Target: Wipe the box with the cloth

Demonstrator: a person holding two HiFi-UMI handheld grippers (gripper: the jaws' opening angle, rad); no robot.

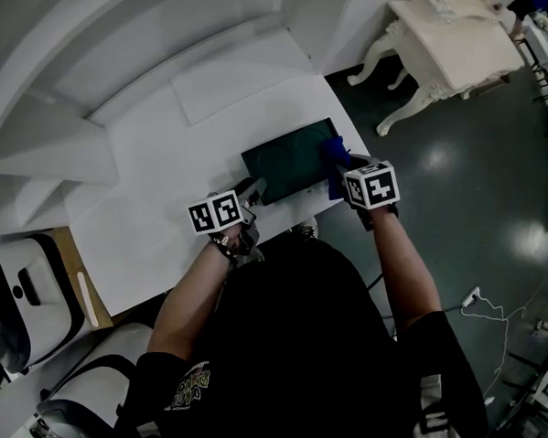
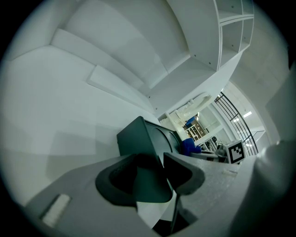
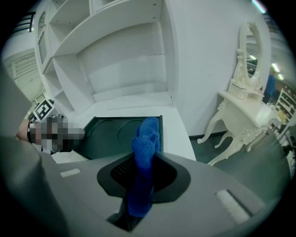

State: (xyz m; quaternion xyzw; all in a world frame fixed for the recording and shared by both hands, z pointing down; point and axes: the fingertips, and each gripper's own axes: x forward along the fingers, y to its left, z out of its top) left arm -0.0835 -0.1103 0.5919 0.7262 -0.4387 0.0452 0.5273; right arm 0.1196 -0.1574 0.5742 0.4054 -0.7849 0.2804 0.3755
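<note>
While my left gripper [image 1: 255,191] pins the box [image 1: 291,159], my right gripper [image 3: 141,180] presses the cloth [image 3: 144,150] to it.
Left jaws clamp the box's near corner; right jaws pinch the blue cloth, which touches the box's right end at the counter's [image 1: 166,176] front right corner.

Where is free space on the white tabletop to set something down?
Free: the wide white tabletop left of the dark green flat box, and the strip behind it up to the flat white board. Crowded: the box's near edge, where the left gripper clamps a corner and the right gripper holds the blue cloth.
</note>
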